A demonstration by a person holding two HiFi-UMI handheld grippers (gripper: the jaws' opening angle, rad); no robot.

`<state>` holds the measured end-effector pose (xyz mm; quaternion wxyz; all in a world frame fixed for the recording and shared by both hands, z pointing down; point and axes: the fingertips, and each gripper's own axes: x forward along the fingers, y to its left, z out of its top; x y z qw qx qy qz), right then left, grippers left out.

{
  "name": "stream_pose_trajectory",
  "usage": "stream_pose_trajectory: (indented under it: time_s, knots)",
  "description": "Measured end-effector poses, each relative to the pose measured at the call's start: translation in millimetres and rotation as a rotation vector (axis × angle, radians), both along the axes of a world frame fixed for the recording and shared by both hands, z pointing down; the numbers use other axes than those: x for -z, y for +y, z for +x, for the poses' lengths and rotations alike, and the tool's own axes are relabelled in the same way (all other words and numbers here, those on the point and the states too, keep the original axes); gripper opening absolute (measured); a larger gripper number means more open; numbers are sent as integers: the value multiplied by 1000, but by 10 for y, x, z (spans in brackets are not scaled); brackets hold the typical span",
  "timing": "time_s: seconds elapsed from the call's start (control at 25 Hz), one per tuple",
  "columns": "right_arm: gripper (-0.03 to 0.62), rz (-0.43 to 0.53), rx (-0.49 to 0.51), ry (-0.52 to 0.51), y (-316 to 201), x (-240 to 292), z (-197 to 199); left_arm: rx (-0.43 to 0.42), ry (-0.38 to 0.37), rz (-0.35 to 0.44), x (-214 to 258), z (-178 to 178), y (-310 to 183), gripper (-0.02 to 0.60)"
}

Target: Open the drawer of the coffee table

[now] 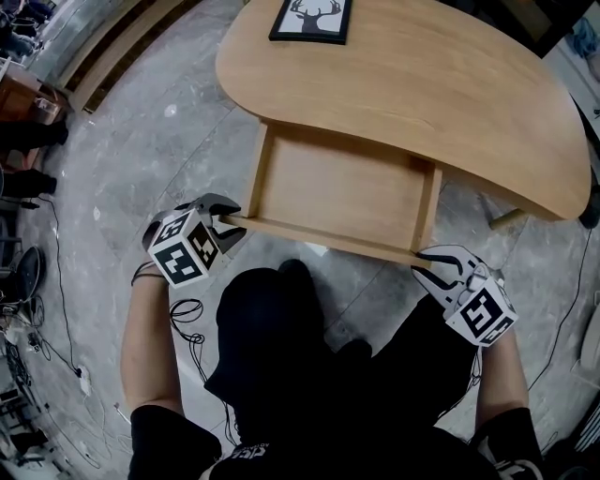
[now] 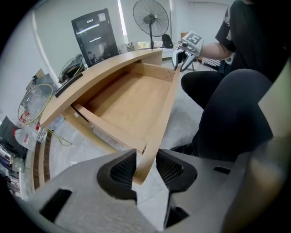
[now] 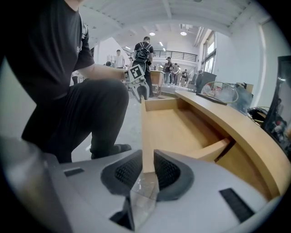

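Head view: the coffee table point(image 1: 422, 84) lies before you, with a picture frame point(image 1: 312, 17) at its far edge. Its drawer point(image 1: 337, 183) stands well out from under the top, bare wooden bottom showing.
Front board: the drawer's front board point(image 1: 319, 236) is the edge nearest your knees, and you hold it at both ends.
Left gripper: the left gripper point(image 1: 227, 223) sits at the board's left corner. In the left gripper view the board's end passes slantwise between the ribbed pads point(image 2: 122, 172), which are closed onto it.
Right gripper: the right gripper point(image 1: 427, 262) sits at the right corner. In the right gripper view both pads point(image 3: 166, 170) press flat on the board's two faces, a firm and square hold.
Step in hand: this looks like the late part of the pull. The drawer is open for most of its depth, and its rear lies under the table top.
Next move: if more travel is wanted, draw both ends toward you by equal amounts, straight along the side rails. Otherwise part the jaws and lift clear.
Caution: the left hold is oblique, so a lopsided pull could probably rack the drawer in its runners.
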<state>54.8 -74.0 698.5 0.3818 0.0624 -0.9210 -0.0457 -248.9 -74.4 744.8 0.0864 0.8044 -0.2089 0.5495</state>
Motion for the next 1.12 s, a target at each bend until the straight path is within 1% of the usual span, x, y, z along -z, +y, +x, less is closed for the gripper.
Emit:
stream_pose_trajectory:
  time_s: [0.16, 0.32, 0.52, 0.64, 0.84, 0.96, 1.04, 1.12]
  knots:
    - [80, 10, 5, 9, -9, -28, 11, -9, -2, -5, -6, -12, -5, 141]
    - [75, -24, 24, -4, 123, -94, -52, -30, -34, -19, -48, -78, 29, 143]
    - [80, -80, -20, -45, 154, -109, -69, -28, -6, -22, -70, -70, 55, 143]
    - [84, -84, -4, -47, 153, -87, -85, -25, 18, -18, -68, -68, 51, 150]
    - [98, -125, -56, -158, 84, 141, -83, -23, 50, -9, -56, -67, 52, 152]
    - [111, -155, -53, -236, 48, 314, -67, -25, 61, 4, 36, -52, 44, 165]
    - [111, -179, -66, -276, -8, 424, -58, -23, 88, 27, 167, -31, 28, 183]
    - [109, -173, -94, -312, -146, 497, -71, -11, 142, 60, 337, -1, -24, 192]
